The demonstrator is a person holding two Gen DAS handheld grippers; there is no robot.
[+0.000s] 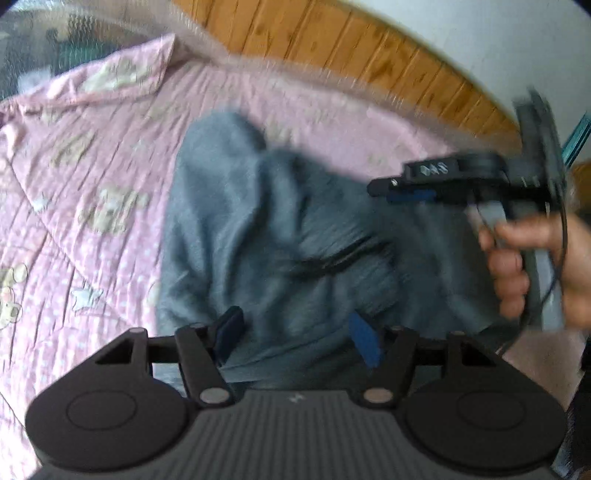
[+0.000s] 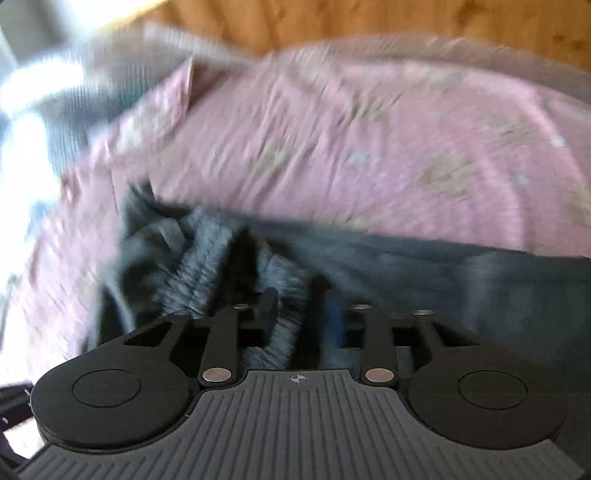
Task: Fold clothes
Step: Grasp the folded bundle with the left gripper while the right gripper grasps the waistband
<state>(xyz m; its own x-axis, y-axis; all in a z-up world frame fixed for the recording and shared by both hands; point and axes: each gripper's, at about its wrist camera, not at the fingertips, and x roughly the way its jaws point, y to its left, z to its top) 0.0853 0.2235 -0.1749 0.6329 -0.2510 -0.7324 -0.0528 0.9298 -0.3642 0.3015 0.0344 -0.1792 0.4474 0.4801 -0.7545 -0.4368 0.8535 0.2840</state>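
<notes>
In the left wrist view, a crumpled grey fleece garment (image 1: 266, 229) lay bunched on a pink quilted bedspread printed with pale bears and stars (image 1: 81, 177), with a wooden plank headboard (image 1: 332, 40) curving behind it. The left gripper (image 1: 295, 339) sat low over the near edge of the garment, its 2 fingers spread wide apart, one black (image 1: 229, 332) and one with a blue pad (image 1: 364, 343), with grey cloth lying between them; it was released, gripping nothing that could be made out. To the right, the person's right hand (image 1: 535, 266) clasped the handle of the right gripper (image 1: 384, 190), seen side-on above the garment, its jaws looking drawn together, though blur hid whether cloth was in them. A dark cord (image 1: 332, 258) lay across the garment's middle. In the right wrist view, heavily smeared by motion, the right gripper (image 2: 295, 310) had its 2 fingers close together and clenched on a fold of the grey fleece garment (image 2: 288, 295), which bulged up between them. The rest of the garment trailed off to the right over the pink bedspread (image 2: 369, 129), below the wooden headboard (image 2: 369, 18).
</notes>
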